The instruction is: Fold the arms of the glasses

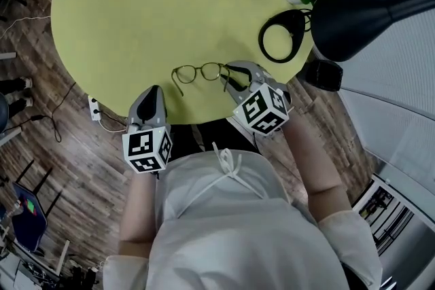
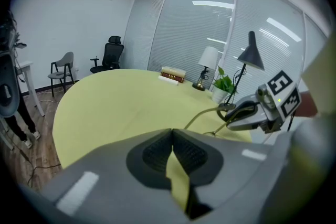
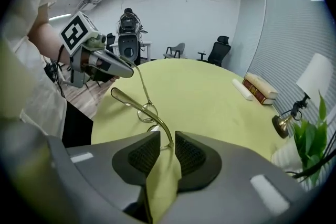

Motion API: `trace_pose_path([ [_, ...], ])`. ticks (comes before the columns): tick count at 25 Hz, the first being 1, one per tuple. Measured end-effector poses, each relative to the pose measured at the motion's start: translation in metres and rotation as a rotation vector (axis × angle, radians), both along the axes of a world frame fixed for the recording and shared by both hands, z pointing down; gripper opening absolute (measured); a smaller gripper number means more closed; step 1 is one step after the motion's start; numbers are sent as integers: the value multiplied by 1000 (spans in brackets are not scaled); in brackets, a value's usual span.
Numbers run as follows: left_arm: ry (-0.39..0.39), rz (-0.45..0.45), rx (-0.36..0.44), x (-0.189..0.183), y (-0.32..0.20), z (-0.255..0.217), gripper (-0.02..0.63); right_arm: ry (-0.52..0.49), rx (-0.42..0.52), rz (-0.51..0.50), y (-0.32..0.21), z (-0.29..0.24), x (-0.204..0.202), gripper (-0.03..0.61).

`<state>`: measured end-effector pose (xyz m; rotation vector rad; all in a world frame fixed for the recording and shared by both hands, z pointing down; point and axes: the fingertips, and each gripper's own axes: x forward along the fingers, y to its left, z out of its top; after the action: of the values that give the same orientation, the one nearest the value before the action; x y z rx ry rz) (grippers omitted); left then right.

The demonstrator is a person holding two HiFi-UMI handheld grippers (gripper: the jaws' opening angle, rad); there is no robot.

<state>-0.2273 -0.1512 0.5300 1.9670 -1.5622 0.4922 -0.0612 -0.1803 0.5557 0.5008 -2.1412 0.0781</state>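
My right gripper [image 3: 167, 140] stands with its jaws a little apart at the near edge of the round yellow-green table [image 1: 122, 10]. One thin arm of the gold wire-framed glasses [image 1: 199, 72] runs into the gap between the pads without being pinched. The glasses rest on the tabletop close to the edge nearest me with both arms spread out, and my left gripper [image 2: 172, 132], jaws closed on nothing, hangs at that edge near the other arm's tip.

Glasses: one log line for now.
glasses on table, unfolded | right gripper open, arm between jaws | left gripper shut, empty
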Motion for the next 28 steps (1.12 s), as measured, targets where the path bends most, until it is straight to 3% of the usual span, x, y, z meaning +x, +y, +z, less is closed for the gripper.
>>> trace_pose_path([
  [5, -9, 6, 5, 3, -2, -1, 6, 58, 53, -59, -3, 1, 2, 23],
  [21, 19, 44, 72, 14, -34, -26, 6, 61, 80, -105, -3, 1, 0, 18],
  [28, 96, 36, 38, 27, -37, -19, 6, 42, 77, -67, -4, 1, 1, 20],
])
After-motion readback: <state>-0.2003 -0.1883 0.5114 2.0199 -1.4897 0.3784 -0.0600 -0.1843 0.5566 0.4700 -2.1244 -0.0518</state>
